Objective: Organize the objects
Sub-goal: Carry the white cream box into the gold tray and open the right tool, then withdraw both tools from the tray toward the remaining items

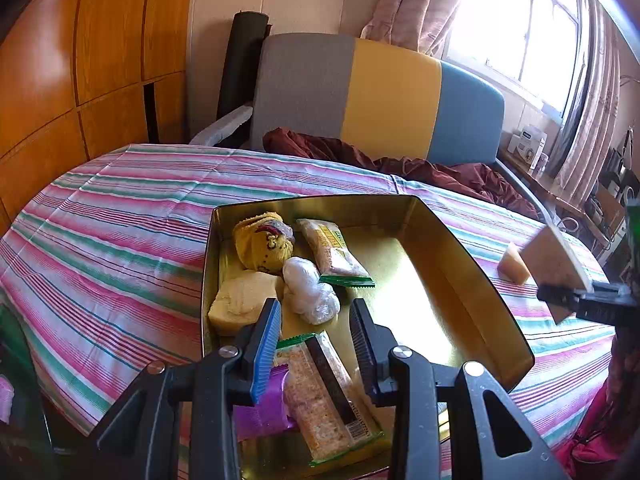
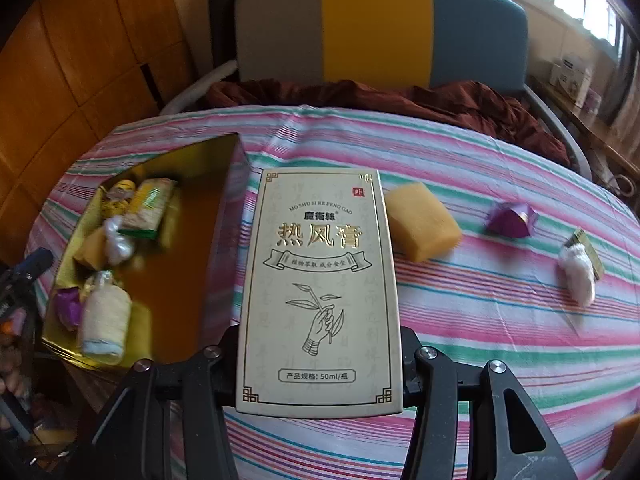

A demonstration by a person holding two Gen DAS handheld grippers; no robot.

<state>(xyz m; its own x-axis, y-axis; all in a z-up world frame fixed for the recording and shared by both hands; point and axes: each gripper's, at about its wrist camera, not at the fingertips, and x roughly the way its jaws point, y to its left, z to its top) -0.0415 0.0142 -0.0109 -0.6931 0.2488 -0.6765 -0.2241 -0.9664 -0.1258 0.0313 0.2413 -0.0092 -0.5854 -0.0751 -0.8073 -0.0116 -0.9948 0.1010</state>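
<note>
Right wrist view shows the right gripper (image 2: pixel 320 360) clamping a cream box (image 2: pixel 320 292) just right of the gold tin (image 2: pixel 224 240), presumably bound inside, while the left gripper (image 1: pixel 316 344) hangs clenched, empty, above it.

Your cream carton (image 2: pixel 320 292) with gold lettering sits flat-faced, lifted over the striped table (image 2: pixel 480 312). Left of it, the open gold tin (image 1: pixel 460 264) holds snack bars (image 1: pixel 334 256), a yellow sponge (image 1: pixel 240 300) and a white wad (image 1: pixel 310 290). Another sponge (image 2: pixel 420 226), a purple packet (image 2: pixel 510 220) and a white tuft (image 2: pixel 576 276) lie apart on the cloth.

I am in a home, a lived-in room: wooden wardrobe doors (image 1: pixel 80 60), curtains (image 1: pixel 416 0) at a bright window (image 1: pixel 520 32), a grey, yellow and blue sofa (image 1: pixel 360 92) with a rumpled maroon blanket (image 1: pixel 400 160), and a striped cloth (image 1: pixel 120 220).
</note>
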